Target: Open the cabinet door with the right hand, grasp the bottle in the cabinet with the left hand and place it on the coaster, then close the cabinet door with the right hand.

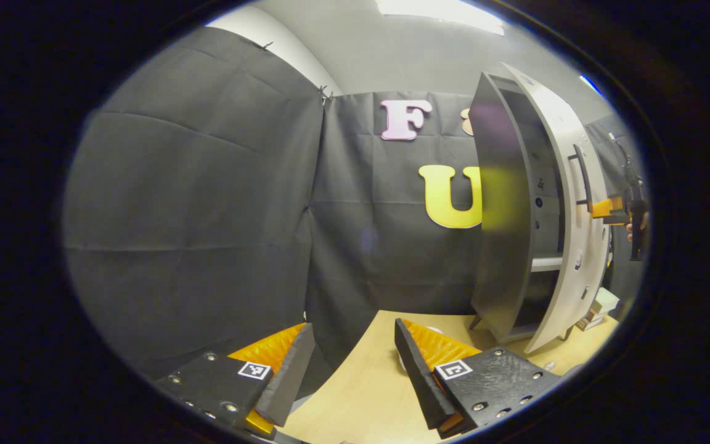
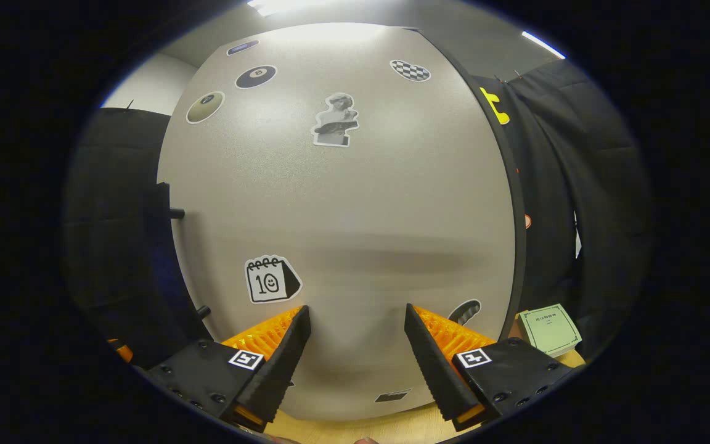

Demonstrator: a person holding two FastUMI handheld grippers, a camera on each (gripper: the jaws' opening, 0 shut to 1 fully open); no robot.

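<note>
Cabinet door (image 2: 342, 203): a pale grey panel dotted with stickers, close in front of the right gripper (image 2: 358, 354) in the right gripper view; in the left gripper view it stands partly ajar at the far right of the desk (image 1: 355, 382)
Right gripper: fingers spread wide, holding nothing, aimed at the door's flat face
Door handle (image 1: 583, 179): a dark bar on the door's outer face; the right gripper sits just beside it in the left gripper view, whether touching cannot be told
Left gripper (image 1: 355, 364): fingers wide apart and empty, low over the near desk, well apart from the cabinet (image 1: 503, 203)
Bottle: cannot be made out; the cabinet interior is dark, one pale shelf (image 1: 546, 264) visible
Coaster: a pale round edge between the left fingers may be it, not certain
Handling, judged: the door looks stiff and light, its smooth face slippery, so the bar handle is the place to take hold; the bottle likely wants a grip round its body
</note>
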